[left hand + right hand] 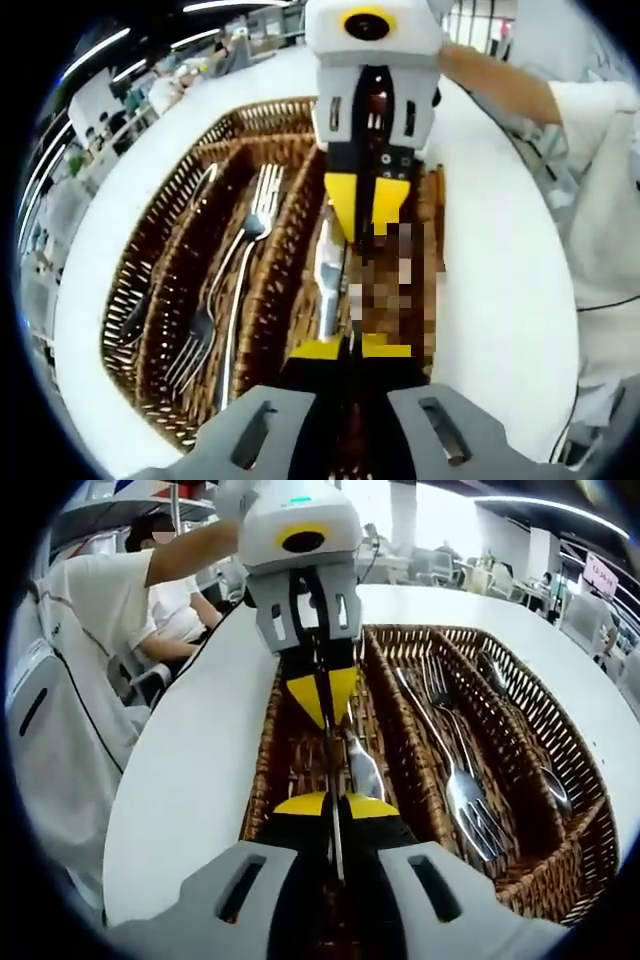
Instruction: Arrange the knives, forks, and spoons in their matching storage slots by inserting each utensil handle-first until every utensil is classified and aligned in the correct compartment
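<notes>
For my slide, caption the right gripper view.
Two grippers hold a knife over a wicker tray beside forks.

The left gripper [350, 347] and right gripper [335, 805] face each other tip to tip, both angled downward. Each has its yellow-tipped jaws pressed together on a knife [362, 765]. A person's bare forearm [495, 80] reaches in behind the right gripper, holding it.

A round white surface [190, 780] carries a brown wicker cutlery tray [560, 880] with lengthwise compartments; the tray lies directly on it, bare white showing along both long sides.
</notes>
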The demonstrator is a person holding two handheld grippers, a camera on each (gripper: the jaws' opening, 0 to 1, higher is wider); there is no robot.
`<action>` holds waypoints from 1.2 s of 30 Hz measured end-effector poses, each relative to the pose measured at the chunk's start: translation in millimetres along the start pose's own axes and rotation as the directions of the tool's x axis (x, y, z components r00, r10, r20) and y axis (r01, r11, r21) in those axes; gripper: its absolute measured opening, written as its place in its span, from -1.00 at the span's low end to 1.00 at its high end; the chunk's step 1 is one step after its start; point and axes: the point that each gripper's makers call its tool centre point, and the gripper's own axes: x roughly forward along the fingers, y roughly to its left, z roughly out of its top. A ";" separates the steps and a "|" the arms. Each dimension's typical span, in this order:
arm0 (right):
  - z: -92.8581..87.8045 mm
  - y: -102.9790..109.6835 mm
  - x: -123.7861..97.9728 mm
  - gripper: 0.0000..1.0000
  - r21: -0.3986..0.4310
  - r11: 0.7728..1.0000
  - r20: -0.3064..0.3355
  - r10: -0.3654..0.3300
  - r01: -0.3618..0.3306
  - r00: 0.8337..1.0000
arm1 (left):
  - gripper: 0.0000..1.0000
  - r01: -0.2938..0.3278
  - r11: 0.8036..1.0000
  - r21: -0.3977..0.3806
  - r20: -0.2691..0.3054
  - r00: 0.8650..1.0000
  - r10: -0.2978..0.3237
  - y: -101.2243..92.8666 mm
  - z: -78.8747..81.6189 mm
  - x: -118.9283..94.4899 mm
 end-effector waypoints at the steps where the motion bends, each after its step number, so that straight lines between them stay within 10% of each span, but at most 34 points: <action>1: 0.0 0.4 -0.3 -0.89 0.005 1.000 0.002 0.002 -0.002 1.000 | -0.96 0.000 1.000 0.000 0.000 1.000 0.000 -0.1 0.1 -1.0; 36: 1.4 6.0 -16.3 -0.93 0.028 1.000 0.016 0.004 -0.004 1.000 | -0.98 -0.023 1.000 -0.016 0.020 1.000 0.023 -2.9 2.7 -20.7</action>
